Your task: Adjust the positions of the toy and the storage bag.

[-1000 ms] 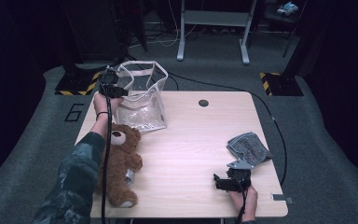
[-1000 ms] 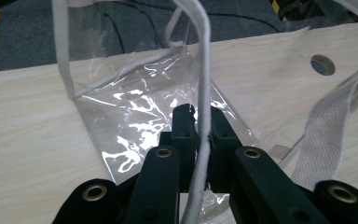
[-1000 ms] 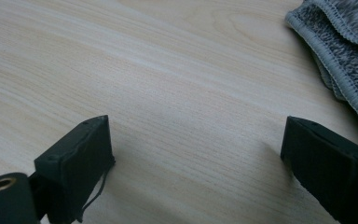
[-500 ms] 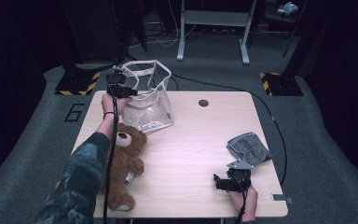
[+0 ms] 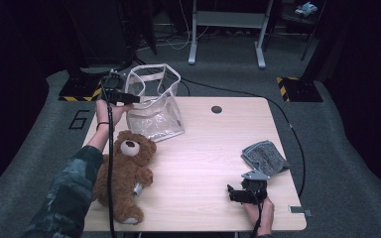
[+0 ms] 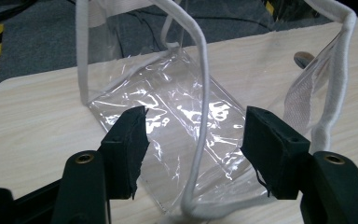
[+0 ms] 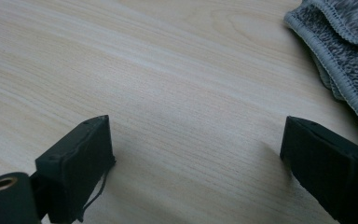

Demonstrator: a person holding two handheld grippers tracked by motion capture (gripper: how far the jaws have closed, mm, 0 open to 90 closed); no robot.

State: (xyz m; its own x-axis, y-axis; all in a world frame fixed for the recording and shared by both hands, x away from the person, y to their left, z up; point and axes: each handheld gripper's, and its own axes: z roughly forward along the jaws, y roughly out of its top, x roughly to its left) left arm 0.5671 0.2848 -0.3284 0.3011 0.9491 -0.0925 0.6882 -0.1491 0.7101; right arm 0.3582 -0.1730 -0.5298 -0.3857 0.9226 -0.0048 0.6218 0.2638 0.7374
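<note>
My left tongs (image 6: 193, 140) stand released, the jaws having just been opening, with a white trim cord of the clear plastic bag (image 6: 182, 121) running between them untouched by either pad. In the high view the left tongs (image 5: 129, 98) hover at the bag's (image 5: 154, 106) near rim, on its left side, at the far left corner of the desk (image 5: 213, 148). The bag stands upright with its mouth open, white-edged handles arched above it, its clear wall wrinkled straight ahead of the jaws.

My right tongs (image 7: 196, 154) are released too, jaws wide apart over bare wood with nothing between them. In the high view the right tongs (image 5: 234, 193) sit low near the desk's near right edge, pointing left. Just behind them lies a folded grey cloth (image 5: 264, 157); its stitched edge shows at the upper right of the right gripper view (image 7: 340, 42).

Below the left tongs, toward me, a brown teddy bear (image 5: 124, 173) lies on its back beside my sleeve (image 5: 64, 198), just short of the bag.
</note>
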